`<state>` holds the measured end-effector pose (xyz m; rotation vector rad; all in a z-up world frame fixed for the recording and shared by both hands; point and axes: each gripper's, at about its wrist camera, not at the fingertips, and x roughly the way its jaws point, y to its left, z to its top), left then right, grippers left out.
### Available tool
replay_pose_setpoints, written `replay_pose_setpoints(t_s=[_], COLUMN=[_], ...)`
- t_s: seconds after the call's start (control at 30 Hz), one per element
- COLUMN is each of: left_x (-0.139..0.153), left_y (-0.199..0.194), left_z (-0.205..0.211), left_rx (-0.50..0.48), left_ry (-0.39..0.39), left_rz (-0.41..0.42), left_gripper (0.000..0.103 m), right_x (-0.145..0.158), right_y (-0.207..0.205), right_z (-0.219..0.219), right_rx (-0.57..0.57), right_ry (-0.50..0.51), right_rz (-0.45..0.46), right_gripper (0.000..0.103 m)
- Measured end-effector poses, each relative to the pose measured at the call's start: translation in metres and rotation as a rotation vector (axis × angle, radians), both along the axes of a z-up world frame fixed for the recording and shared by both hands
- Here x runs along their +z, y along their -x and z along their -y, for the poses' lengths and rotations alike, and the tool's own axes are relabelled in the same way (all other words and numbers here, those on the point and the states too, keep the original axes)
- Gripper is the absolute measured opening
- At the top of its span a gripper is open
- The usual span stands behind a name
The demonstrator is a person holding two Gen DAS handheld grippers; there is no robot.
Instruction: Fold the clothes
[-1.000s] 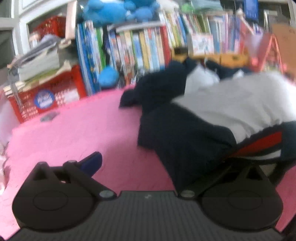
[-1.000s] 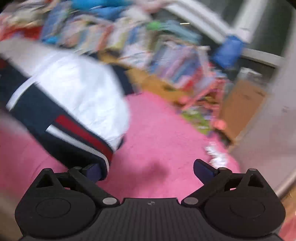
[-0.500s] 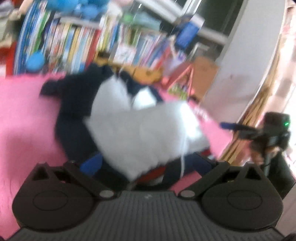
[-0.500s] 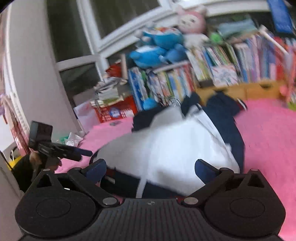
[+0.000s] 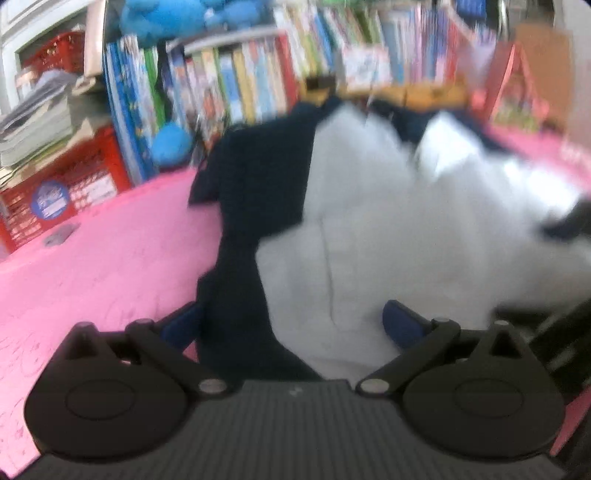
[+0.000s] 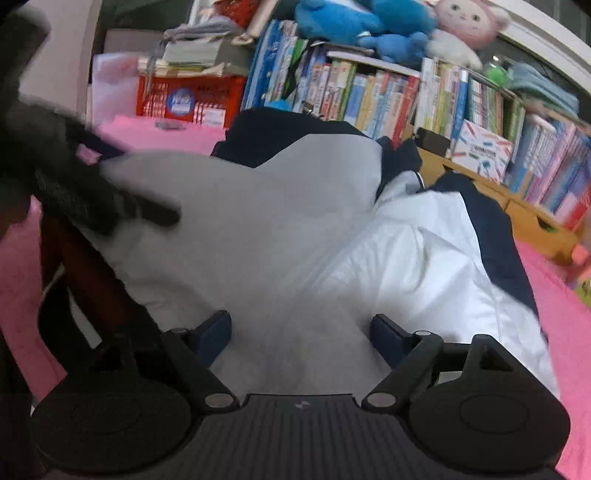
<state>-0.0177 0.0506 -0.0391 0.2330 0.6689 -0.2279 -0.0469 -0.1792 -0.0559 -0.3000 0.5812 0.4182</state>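
Left gripper (image 5: 291, 325): jaws spread, one blue pad at each lower side of the frame, the jacket (image 5: 388, 229) lying between them, not pinched. One second ago its left pad was over bare pink and the navy hem sat at the right pad; now navy and white cloth fills the centre.

Right gripper (image 6: 301, 332): jaws apart and have just been closing somewhat; white cloth lies between the pads, no pinch visible. One second ago it looked at the jacket's striped hem from the right edge; now it faces the white lining head-on.

One jacket (image 6: 295, 229), navy outside, white inside, spread on the pink mat (image 5: 96, 258), centre frame in both views. Left gripper appears blurred at left in the right wrist view.

Counts: one red crate (image 6: 188, 98), upper left; one pink plush (image 6: 467, 20), top right; blue plush (image 6: 354, 22), number unclear; a long row of books (image 6: 373, 96).
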Motion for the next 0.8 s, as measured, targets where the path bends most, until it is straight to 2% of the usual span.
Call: replay_pose_setpoints(t_s=[0.1, 0.17, 0.23, 0.3, 0.37, 0.43, 0.5, 0.6, 0.63, 0.67, 0.7, 0.8], left_x=[-0.004, -0.004, -0.004, -0.005, -0.007, -0.008, -0.009, -0.007, 0.000, 0.008, 0.016, 0.044], left_y=[-0.001, -0.002, -0.001, 0.004, 0.008, 0.011, 0.013, 0.011, 0.009, 0.006, 0.003, -0.018], left_z=[-0.013, -0.021, -0.026, -0.027, -0.026, -0.025, -0.024, -0.025, -0.032, -0.041, -0.049, -0.081], left_rx=[0.018, 0.023, 0.028, 0.027, 0.034, 0.040, 0.042, 0.033, 0.026, 0.018, 0.009, 0.024], left_ry=[0.058, 0.101, 0.130, 0.131, 0.134, 0.138, 0.144, 0.159, 0.202, 0.257, 0.311, 0.441], left_rz=[-0.048, -0.079, -0.093, -0.087, -0.077, -0.067, -0.054, -0.063, -0.072, -0.080, -0.088, -0.047], left_gripper=[0.103, 0.103, 0.103, 0.103, 0.103, 0.103, 0.103, 0.103, 0.095, 0.088, 0.088, 0.093], right_x=[0.007, 0.016, 0.015, 0.009, 0.006, 0.016, 0.040, 0.076, 0.086, 0.093, 0.099, 0.104], right_y=[-0.005, -0.008, -0.012, -0.014, -0.007, -0.005, -0.004, -0.024, -0.035, -0.047, -0.059, -0.089], right_z=[0.023, 0.043, 0.065, 0.087, 0.117, 0.138, 0.147, 0.139, 0.122, 0.102, 0.083, 0.039], right_rx=[0.036, 0.005, -0.110, -0.230, -0.343, -0.421, -0.434, -0.358, -0.310, -0.269, -0.234, -0.223], right_ry=[-0.103, -0.156, -0.098, -0.013, 0.010, -0.021, -0.083, -0.235, -0.259, -0.246, -0.224, -0.079], right_rz=[-0.103, -0.144, -0.142, -0.133, -0.135, -0.155, -0.095, -0.046, -0.039, -0.025, -0.005, 0.119], right_gripper=[0.083, 0.083, 0.090, 0.090, 0.092, 0.089, 0.089, 0.090, 0.090, 0.090, 0.090, 0.090])
